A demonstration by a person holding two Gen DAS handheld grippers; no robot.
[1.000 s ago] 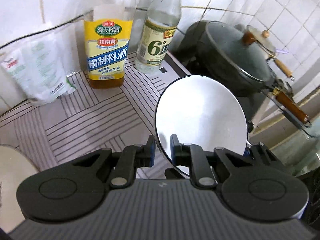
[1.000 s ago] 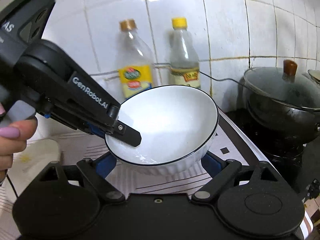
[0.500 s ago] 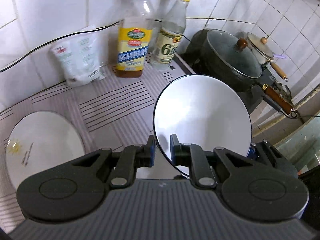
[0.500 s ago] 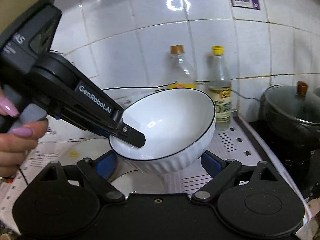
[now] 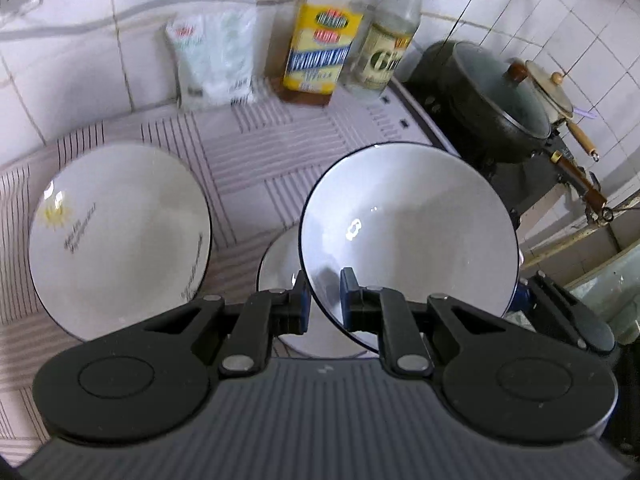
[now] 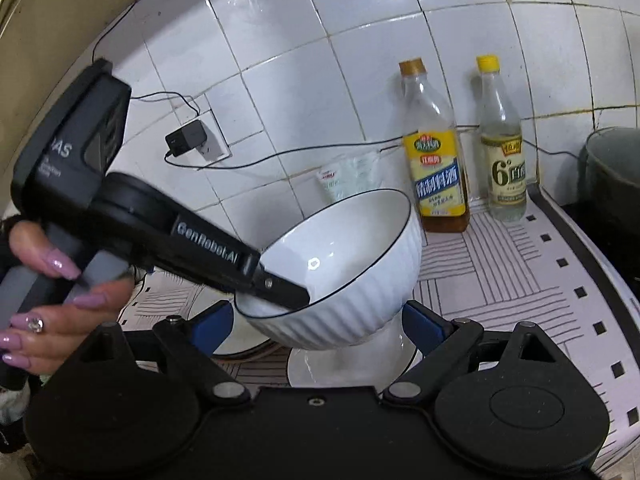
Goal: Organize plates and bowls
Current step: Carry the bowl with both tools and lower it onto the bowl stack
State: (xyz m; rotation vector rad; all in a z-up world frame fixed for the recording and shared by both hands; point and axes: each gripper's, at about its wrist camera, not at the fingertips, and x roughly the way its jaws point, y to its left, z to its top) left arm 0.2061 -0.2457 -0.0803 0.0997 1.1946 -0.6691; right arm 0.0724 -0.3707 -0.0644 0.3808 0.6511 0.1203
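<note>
The left gripper [image 5: 324, 300] pinches the white bowl's [image 5: 412, 232] near rim above the counter [image 5: 280, 160]; the right gripper [image 6: 318, 324] stands spread below it.

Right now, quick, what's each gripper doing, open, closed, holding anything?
Left gripper: shut on the white bowl, pinching its rim.
Right gripper: open, holding nothing; the bowl hangs between its fingers.

My counter [image 5: 280, 160] wears a striped mat. On it lie 1 large white plate [image 5: 120, 236] at the left, 1 smaller white dish [image 5: 280, 272] beside it, 2 bottles [image 5: 320, 40] and 1 white pouch [image 5: 216, 60] against the tiled wall.
</note>
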